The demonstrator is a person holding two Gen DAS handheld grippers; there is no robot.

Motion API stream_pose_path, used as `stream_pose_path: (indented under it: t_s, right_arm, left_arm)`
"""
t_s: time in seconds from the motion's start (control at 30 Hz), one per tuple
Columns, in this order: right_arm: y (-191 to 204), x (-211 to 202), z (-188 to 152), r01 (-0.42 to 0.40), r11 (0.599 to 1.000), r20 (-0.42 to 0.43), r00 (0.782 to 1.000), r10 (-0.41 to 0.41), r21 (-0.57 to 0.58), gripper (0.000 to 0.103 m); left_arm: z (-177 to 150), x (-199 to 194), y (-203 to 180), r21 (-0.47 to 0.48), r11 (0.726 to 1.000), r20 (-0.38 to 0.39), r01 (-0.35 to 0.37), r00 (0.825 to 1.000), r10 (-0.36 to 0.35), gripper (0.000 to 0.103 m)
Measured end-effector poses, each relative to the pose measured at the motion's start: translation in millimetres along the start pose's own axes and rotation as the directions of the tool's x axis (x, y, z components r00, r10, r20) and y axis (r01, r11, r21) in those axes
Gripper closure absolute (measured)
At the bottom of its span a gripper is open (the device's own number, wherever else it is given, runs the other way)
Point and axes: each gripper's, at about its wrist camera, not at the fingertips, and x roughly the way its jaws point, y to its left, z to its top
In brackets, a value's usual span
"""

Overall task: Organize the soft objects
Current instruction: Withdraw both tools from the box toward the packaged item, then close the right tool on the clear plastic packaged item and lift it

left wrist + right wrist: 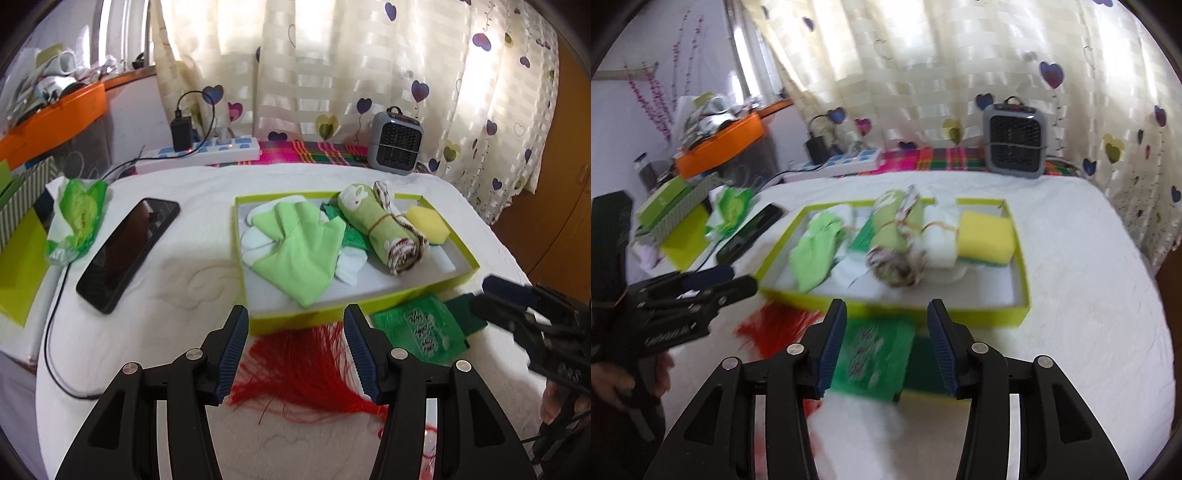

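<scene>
A lime-green box [369, 306] on the white bed holds a light green cloth [299, 251], a rolled green towel [388, 236] and a yellow sponge [428, 223]. In front of the box lies a red tassel [306, 376], under my open left gripper [295, 332], whose pads touch nothing. A green packet [875, 354] rests on a dark green pad [923, 369] just before the box [979, 314]. My right gripper [886, 332] hovers over the packet, jaws apart and not pressing it. This view is blurred. The right gripper [517, 306] also shows at the right edge of the left wrist view.
A black phone [125, 251], a green wipes pack [77, 218] and a cable lie left of the box. A power strip [207, 149] and a grey heater [397, 142] stand at the back by the curtain. The bed drops off at the right.
</scene>
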Motion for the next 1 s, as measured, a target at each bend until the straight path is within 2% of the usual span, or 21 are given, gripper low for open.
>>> stream_pose_path:
  t_s: [0.17, 0.3, 0.37, 0.53, 0.77, 0.87, 1.0]
  right_arm:
    - [18.8, -9.9, -26.1, -0.100, 0.991, -0.042, 0.994, 0.097, -0.090, 0.050]
    - [34.1, -19.5, -46.7, -0.207, 0.970, -0.066, 0.978, 0.199, -0.127, 0.040]
    - [40.4, -21.1, -55.0, -0.225, 0.964, -0.077, 0.973, 0.216, -0.139, 0.037]
    - [68.3, -23.0, -81.3, -0.243, 0.934, -0.126, 0.968, 0.217, -0.263, 0.036]
    - [96.2, -19.3, -112.5, -0.251, 0.898, -0.181, 0.964, 0.196, -0.361, 0.036]
    - [109.3, -16.3, -124.8, -0.197, 0.876, -0.184, 0.975, 0.126, -0.441, 0.036]
    - [112.1, -10.3, -130.2, -0.136, 0.890, -0.172, 0.983, 0.066, -0.435, 0.036]
  left_arm:
    - [-15.2, -10.3, 4.5, -0.011, 1.000, 0.003, -0.005, 1.000, 0.005, 0.050]
    - [-23.4, -16.0, 8.0, -0.021, 1.000, 0.006, -0.007, 1.000, 0.007, 0.050]
    - [-28.2, -17.6, 9.9, -0.026, 1.000, 0.005, -0.008, 1.000, 0.008, 0.050]
    - [-40.8, -20.4, 12.7, -0.033, 0.999, -0.007, -0.018, 1.000, 0.018, 0.050]
    - [-49.6, -25.7, 15.3, -0.044, 0.999, -0.008, -0.021, 1.000, 0.020, 0.050]
    - [-53.2, -29.0, 16.9, -0.057, 0.998, -0.003, -0.014, 1.000, 0.014, 0.050]
    - [-56.3, -31.8, 17.0, -0.052, 0.999, -0.006, -0.013, 1.000, 0.013, 0.050]
